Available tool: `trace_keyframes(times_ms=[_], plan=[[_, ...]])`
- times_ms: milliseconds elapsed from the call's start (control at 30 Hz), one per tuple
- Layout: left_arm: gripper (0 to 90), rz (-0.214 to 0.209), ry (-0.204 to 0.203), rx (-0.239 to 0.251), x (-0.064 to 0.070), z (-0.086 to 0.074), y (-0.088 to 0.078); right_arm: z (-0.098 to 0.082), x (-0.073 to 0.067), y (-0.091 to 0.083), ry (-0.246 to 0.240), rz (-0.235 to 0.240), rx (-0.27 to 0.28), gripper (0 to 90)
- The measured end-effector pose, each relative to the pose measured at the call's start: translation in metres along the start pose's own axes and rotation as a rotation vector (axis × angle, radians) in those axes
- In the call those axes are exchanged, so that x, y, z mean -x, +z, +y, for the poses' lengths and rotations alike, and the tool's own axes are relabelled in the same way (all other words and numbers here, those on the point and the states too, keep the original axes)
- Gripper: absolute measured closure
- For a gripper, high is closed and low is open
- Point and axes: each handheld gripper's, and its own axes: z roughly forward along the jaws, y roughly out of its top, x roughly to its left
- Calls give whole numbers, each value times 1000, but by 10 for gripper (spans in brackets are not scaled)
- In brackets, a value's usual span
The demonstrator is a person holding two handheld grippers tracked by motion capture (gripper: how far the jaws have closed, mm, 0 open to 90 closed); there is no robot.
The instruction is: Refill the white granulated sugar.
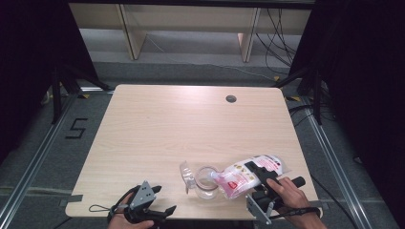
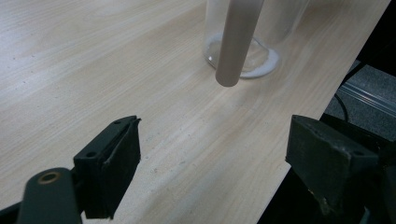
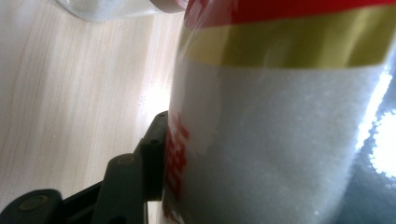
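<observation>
Pouring white granules from a soft pouch (image 1: 250, 174) into a clear glass jar (image 1: 206, 182) standing near the front edge of the wooden table (image 1: 157, 129), right of centre. Gripping the pouch across its body with the right gripper (image 1: 263, 183), jaws clamped part-way shut on the bulging plastic, one black pad pressing the printed side in the right gripper view (image 3: 154, 158). Tilting the pouch down toward the left, spout end reaching over the jar's mouth, red and yellow bands of the label (image 3: 289, 28) showing above the packed white grains. Resting the left gripper (image 1: 143, 210) at the table's near edge, well apart from the jar, jaws standing wide open with nothing between them, both pads (image 2: 114, 158) hovering over bare wood. Showing in the left gripper view a thin ring of white already lying in the jar's bottom (image 2: 243, 60), so judging the fill as only just begun. Leaving the jar's clear flip lid (image 1: 187, 175) swung open to its left. Calling next, probably, for a steady tilt with the spout kept over the mouth, since a soft pouch can slump and spill grains onto the table; bracing the jar with the free left gripper might help.
</observation>
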Motion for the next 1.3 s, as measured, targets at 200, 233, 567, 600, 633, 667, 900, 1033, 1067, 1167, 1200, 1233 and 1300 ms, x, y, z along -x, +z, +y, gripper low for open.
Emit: trace_keyframes(times_ms=[200, 233, 567, 600, 633, 667, 900, 1033, 1067, 1167, 1200, 1233, 1300], plan=[[174, 4, 7, 3, 0, 0, 0, 2, -2, 1, -4, -4, -1, 501], [173, 4, 14, -2, 0, 0, -1, 3, -1, 1, -16, 0, -7, 502], [174, 4, 15, 0, -1, 0, 0, 7, 1, 0, -53, -18, -6, 503], [174, 4, 17, 2, -1, 0, 0, 7, 3, 1, -69, -23, 3, 503], [174, 8, 18, -4, 0, 0, -1, 8, 3, 0, -76, -23, -2, 503], [174, 7, 18, -3, -1, 0, -1, 8, 3, 1, -86, -29, -2, 503], [174, 2, 14, -2, -1, 1, -1, 10, 4, 1, -104, -22, -9, 505], [173, 1, 22, -18, -2, 1, -2, 11, 2, 2, -90, -19, -23, 505], [174, 1, 23, -19, -2, 1, -2, 11, 3, 2, -108, -26, -18, 505], [173, 1, 23, -18, -2, 1, -2, 11, 3, 2, -98, -21, -13, 506], [173, 3, 11, -7, -2, 1, -2, 12, 6, 2, -123, -31, -9, 506], [174, 3, 11, -7, -2, 1, -2, 12, 6, 2, -123, -31, -9, 506], [173, 2, 22, -17, -2, 1, -2, 12, 6, 2, -112, -25, -20, 507]])
